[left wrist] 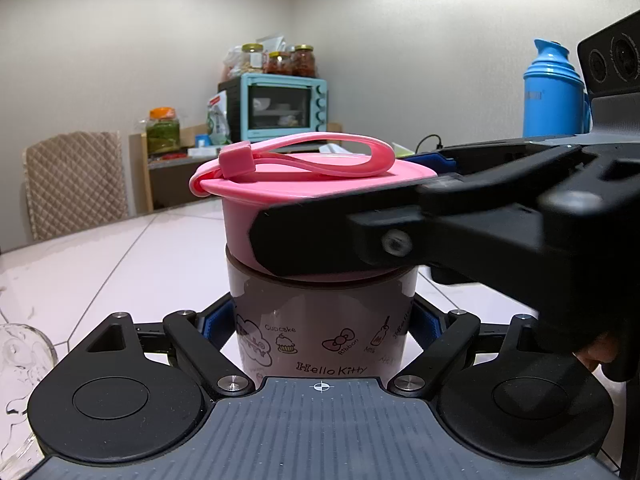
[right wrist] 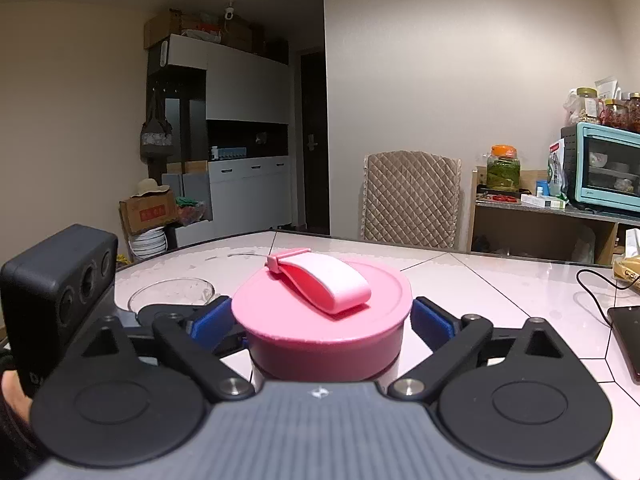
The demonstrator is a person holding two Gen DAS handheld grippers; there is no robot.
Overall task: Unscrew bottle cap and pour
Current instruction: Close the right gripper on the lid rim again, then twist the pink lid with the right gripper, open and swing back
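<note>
At frame centre, left hand-held gripper (left wrist: pixel 320 320) clenches the bottle (left wrist: pixel 320 320); right hand-held gripper (right wrist: pixel 322 320) straddles the cap (right wrist: pixel 320 320), whether gripping I cannot tell.

left gripper (left wrist: pixel 320 322) clamped, right gripper (right wrist: pixel 322 322) straddling

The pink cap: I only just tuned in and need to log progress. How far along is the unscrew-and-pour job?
Done: the left tongs are shut on the Hello Kitty bottle, steadying it upright on the table. In hand: the right tongs straddle the pink cap, blue pads at its sides; contact is unclear. Left: the cap looks seated, so unscrewing, lifting and pouring remain; the glass bowl waits nearby.
</note>
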